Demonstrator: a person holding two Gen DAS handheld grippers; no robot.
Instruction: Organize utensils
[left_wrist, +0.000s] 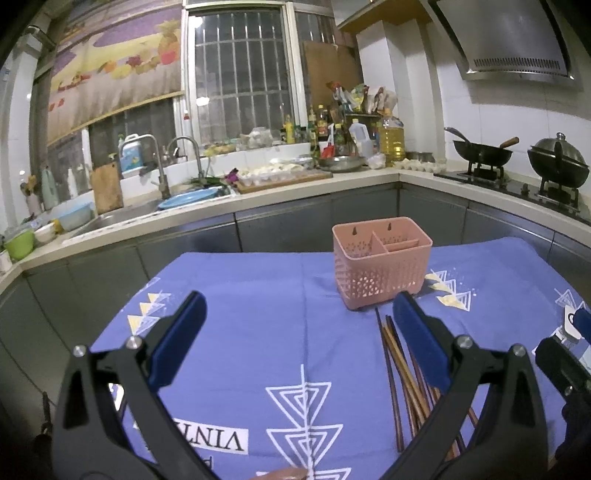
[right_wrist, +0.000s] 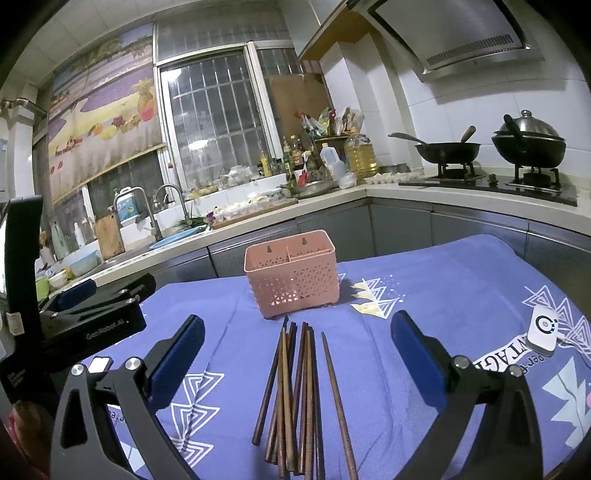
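Left gripper (left_wrist: 299, 325): I see its fingers spread wide, holding nothing.
Right gripper (right_wrist: 297, 349): my fingers are spread too, empty.
Chopsticks (right_wrist: 295, 398): lying on the blue cloth (right_wrist: 443, 288), near the pink basket (right_wrist: 291, 277).

Readable text on the cloth and on one gripper

The blue cloth (left_wrist: 258, 295) carries a white label, seen upside down, with the letters "VINT" in the left view and "NTAG" in the right view; the rest is cut off. The left gripper (right_wrist: 70, 299) body shows the brand "Gen.Robot.AI" in small letters.
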